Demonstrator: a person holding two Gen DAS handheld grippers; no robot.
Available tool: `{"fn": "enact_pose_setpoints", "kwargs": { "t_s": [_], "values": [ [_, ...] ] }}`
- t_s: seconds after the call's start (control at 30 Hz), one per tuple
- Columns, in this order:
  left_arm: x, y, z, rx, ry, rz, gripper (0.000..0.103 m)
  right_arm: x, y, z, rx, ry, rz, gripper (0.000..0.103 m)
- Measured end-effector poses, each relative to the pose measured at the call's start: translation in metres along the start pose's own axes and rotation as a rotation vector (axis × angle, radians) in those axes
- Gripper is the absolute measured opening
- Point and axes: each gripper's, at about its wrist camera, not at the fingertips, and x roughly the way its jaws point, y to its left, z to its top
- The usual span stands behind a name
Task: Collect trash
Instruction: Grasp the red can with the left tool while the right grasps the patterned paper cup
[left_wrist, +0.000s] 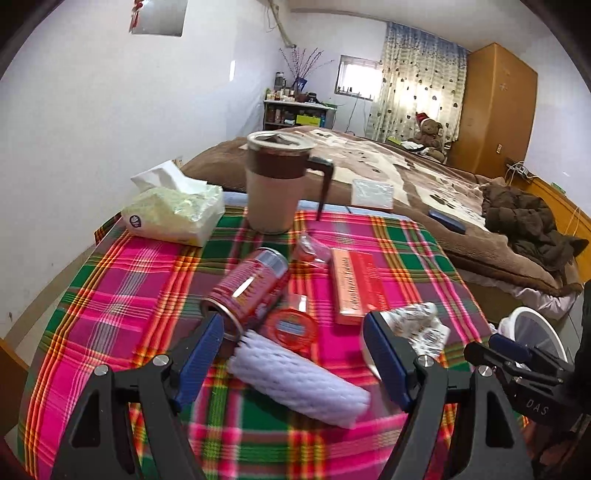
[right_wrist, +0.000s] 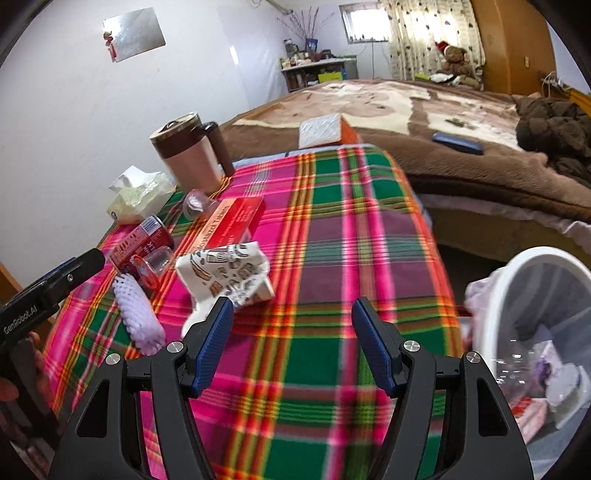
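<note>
Judging by what lies about, the collecting is only partly done. The white bin (right_wrist: 532, 295), low to the right of the right claw (right_wrist: 291, 343), already holds some wrappers and paper, though blur hides exactly what. That claw hangs spread wide with nothing between its fingers, over bare plaid cloth (right_wrist: 332, 240); the crumpled printed paper (right_wrist: 229, 273) lies just ahead and left of its left finger.

The left claw (left_wrist: 295, 354) is likewise agape and empty. Between its fingers lies the white foam sleeve (left_wrist: 299, 380); just past the left fingertip the tipped red can (left_wrist: 247, 291) rests, with a round red lid (left_wrist: 291, 328) beside it. Further ahead sit the red tablet box (left_wrist: 354, 288) and a clear wrapper (left_wrist: 310, 247), then the mug (left_wrist: 273, 184) and tissue pack (left_wrist: 173, 206), which probably stay.
</note>
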Motion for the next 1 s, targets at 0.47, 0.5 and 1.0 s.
{"fn": "enact_pose_setpoints", "kwargs": {
  "t_s": [0.47,0.5,1.0],
  "values": [
    [0.054,0.045,0.024,0.027,0.079,0.022,0.080,0.040,0.019,0.010,0.030,0.087,0.002,0.068],
    [0.060,0.046,0.025,0.033,0.093,0.013,0.080,0.043,0.020,0.010,0.032,0.093,0.001,0.063],
    [0.095,0.048,0.028,0.089,0.167,-0.038,0.079,0.055,0.025,0.019,0.060,0.082,0.029,0.037]
  ]
}}
